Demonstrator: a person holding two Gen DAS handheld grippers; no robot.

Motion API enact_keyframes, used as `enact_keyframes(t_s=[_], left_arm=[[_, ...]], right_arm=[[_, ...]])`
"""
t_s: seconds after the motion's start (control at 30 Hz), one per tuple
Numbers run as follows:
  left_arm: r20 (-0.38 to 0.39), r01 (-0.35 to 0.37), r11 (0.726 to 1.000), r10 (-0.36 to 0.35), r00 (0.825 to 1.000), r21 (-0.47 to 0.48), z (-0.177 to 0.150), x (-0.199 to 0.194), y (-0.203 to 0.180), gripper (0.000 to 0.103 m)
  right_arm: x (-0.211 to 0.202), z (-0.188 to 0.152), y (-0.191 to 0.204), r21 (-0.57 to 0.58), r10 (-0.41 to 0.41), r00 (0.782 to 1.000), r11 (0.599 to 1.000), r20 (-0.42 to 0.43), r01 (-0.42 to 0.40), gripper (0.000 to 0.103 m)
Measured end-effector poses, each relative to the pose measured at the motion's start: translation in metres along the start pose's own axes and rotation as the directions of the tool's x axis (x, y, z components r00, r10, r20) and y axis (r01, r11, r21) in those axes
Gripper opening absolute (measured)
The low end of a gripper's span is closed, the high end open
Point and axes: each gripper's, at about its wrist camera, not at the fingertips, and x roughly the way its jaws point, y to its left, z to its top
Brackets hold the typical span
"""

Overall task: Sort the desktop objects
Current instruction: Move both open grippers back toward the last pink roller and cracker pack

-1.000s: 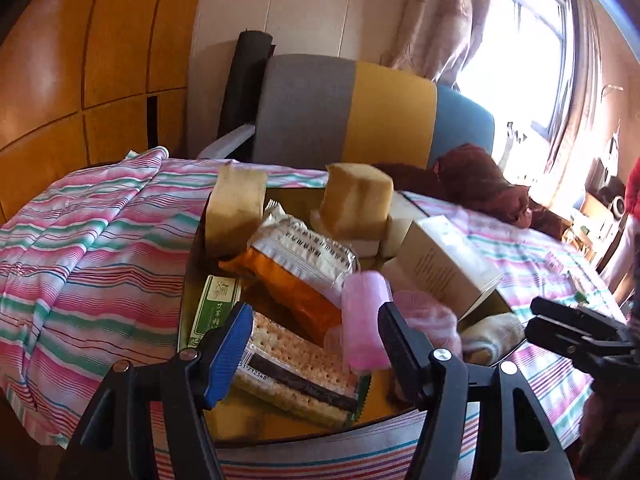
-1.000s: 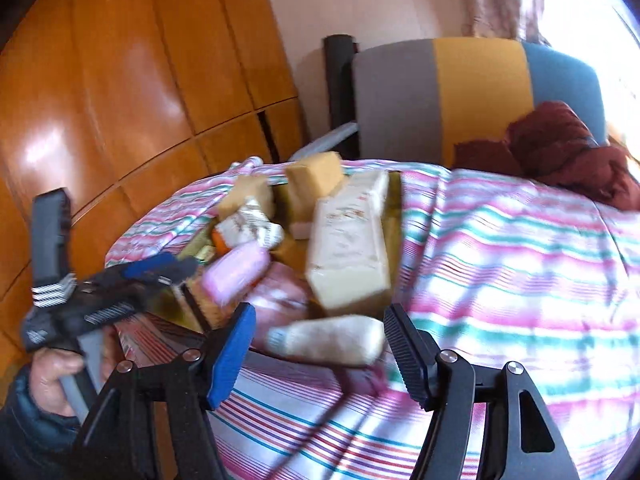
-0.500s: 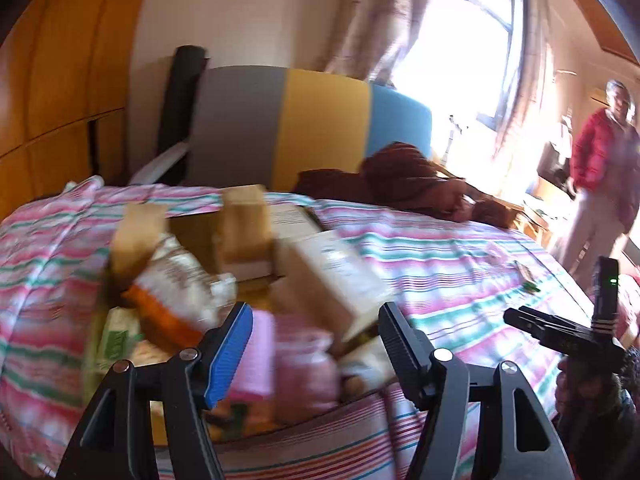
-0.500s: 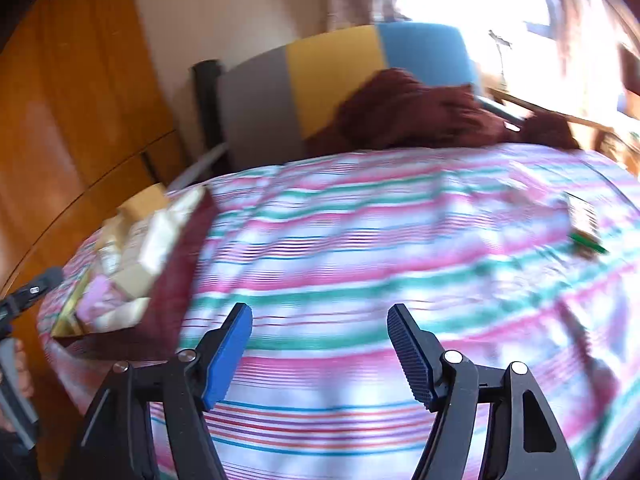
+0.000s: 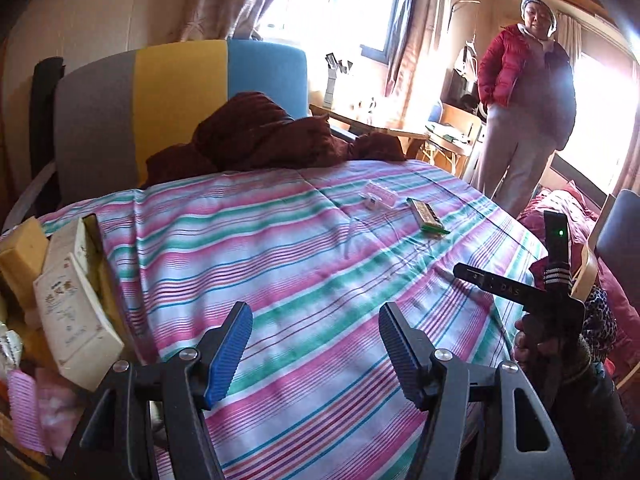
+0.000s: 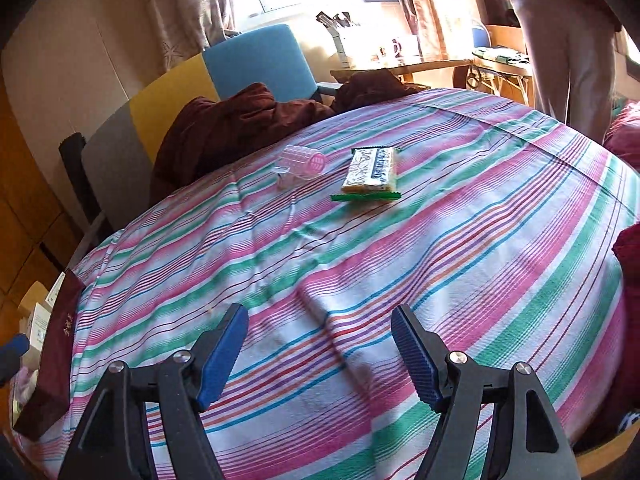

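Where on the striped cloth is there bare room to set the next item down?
The striped tablecloth is bare in front of both open tongs, left tongs and right tongs, up to the pink hair roller and cracker packet. The box of sorted items at the left edge is crowded.

the left gripper (image 5: 314, 340) hangs with jaws wide apart and nothing between them, above the near edge of the striped tablecloth (image 5: 280, 248). a white box (image 5: 74, 320) leans at the cloth's left edge. toward the far right edge lie a green snack packet (image 5: 427, 216) and, just beside it, a pink roller (image 5: 379, 197). the right gripper (image 5: 516, 288) shows at the right edge.
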Motion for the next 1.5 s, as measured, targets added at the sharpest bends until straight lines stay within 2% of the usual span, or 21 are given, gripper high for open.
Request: enact_keyframes(t_s=[0.23, 0.43, 0.6, 0.73, 0.97, 1.07, 1.33, 1.5], left_arm=[[-0.076, -0.031, 0.999, 0.033, 0.997, 0.016, 0.007, 0.042, -0.015, 0.068], [-0.101, -0.059, 0.998, 0.058, 0.993, -0.008, 0.026, 0.071, -0.017, 0.069], [-0.106, -0.059, 0.998, 0.061, 0.992, 0.022, 0.046, 0.1, -0.031, 0.07], [-0.111, -0.037, 0.998, 0.043, 0.993, 0.053, 0.066, 0.126, -0.045, 0.07], [-0.128, 0.037, 0.994, -0.024, 0.991, 0.098, 0.105, 0.172, -0.068, 0.082], [-0.131, 0.061, 0.989, -0.043, 0.99, 0.137, 0.12, 0.193, -0.079, 0.083], [-0.17, 0.123, 0.955, -0.078, 0.982, 0.27, 0.15, 0.253, -0.111, 0.083], [-0.191, 0.122, 0.933, -0.059, 0.98, 0.338, 0.157, 0.284, -0.118, 0.084]], right_arm=[[0.011, 0.006, -0.005, 0.023, -0.01, 1.0, 1.0, -0.016, 0.011, 0.078], [0.019, 0.018, 0.0, 0.005, -0.034, 0.999, 0.999, 0.001, 0.034, 0.081], [0.028, 0.027, -0.002, 0.022, -0.044, 0.999, 0.999, 0.0, 0.044, 0.081], [0.035, 0.034, -0.006, 0.038, -0.048, 0.999, 0.998, 0.003, 0.048, 0.081], [0.048, 0.039, -0.014, 0.074, -0.043, 0.999, 0.996, -0.002, 0.043, 0.082], [0.049, 0.038, -0.014, 0.077, -0.028, 1.0, 0.997, 0.003, 0.028, 0.082], [0.05, 0.036, -0.018, 0.092, 0.01, 1.0, 0.996, 0.024, -0.012, 0.088], [0.051, 0.035, -0.02, 0.106, 0.044, 0.998, 0.993, 0.036, -0.047, 0.091]])
